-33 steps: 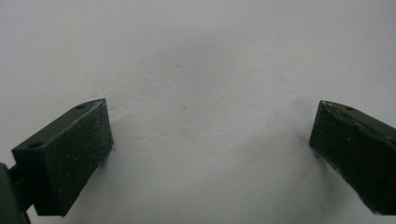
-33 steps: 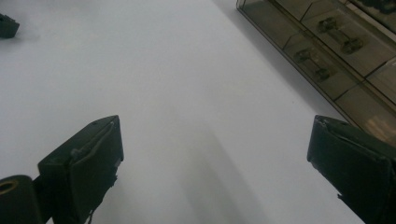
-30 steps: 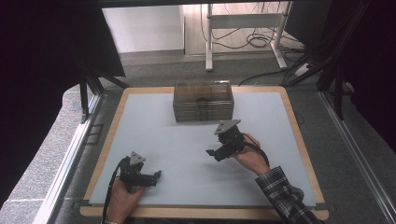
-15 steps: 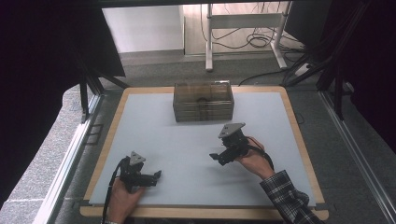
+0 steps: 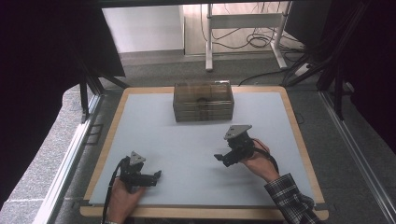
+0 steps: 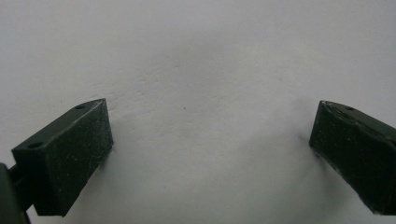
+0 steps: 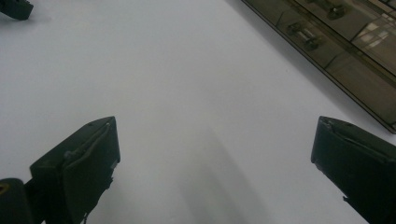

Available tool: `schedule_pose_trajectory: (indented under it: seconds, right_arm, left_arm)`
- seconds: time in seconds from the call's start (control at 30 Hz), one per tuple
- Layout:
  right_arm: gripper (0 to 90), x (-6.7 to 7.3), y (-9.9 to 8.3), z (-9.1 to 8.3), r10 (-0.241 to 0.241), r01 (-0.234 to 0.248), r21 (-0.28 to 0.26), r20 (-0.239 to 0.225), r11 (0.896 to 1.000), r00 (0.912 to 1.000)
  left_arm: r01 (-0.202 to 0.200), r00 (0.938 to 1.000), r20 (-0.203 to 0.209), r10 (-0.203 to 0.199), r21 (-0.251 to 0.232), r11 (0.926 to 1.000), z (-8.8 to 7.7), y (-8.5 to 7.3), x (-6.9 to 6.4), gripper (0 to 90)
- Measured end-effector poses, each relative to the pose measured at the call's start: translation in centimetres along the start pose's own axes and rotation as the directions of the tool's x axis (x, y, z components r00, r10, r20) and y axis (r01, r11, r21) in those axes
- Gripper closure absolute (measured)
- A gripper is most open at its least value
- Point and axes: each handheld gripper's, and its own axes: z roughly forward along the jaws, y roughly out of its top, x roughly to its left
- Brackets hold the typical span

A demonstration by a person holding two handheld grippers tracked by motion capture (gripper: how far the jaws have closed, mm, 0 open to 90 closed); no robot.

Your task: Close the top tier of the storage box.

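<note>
Box [image 5: 203, 101] of smoky clear plastic, with stacked drawers and small handles, sits at the far middle of my worktop [image 5: 187, 149], a pale grey sheet with a wooden rim. Beyond lie grey floor, cables and a white metal frame. My right gripper [image 5: 219, 158], jaws wide apart, hovers near the box; my left gripper [image 5: 156, 176], also wide apart, rests well away from it

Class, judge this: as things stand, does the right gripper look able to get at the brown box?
Probably yes: the right gripper is open, and bare mat lies between it and the brown box.
</note>
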Motion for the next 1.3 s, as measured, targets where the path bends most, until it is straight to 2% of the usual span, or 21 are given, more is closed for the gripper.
schedule_pose_trajectory:
  seconds: [0.7,1.2,1.3]
  right_arm:
    - [0.0,-0.9,-2.3,-1.8,0.049,-0.049,0.003,0.043,0.999,0.9979]
    - [0.0,-1.1,-4.4,-1.9,0.08,-0.081,0.04,0.037,0.996,0.9961]
    - [0.0,-1.1,-4.9,-1.6,0.098,-0.099,0.054,0.021,0.994,0.995]
  left_arm:
    - [-0.001,1.0,0.0,0.001,0.0,1.0,0.0,0.0,0.0,0.0]
    - [0.0,1.0,0.0,0.0,0.0,1.0,0.0,0.0,0.0,0.0]
    - [0.0,1.0,0.0,0.0,0.0,1.0,0.0,0.0,0.0,0.0]
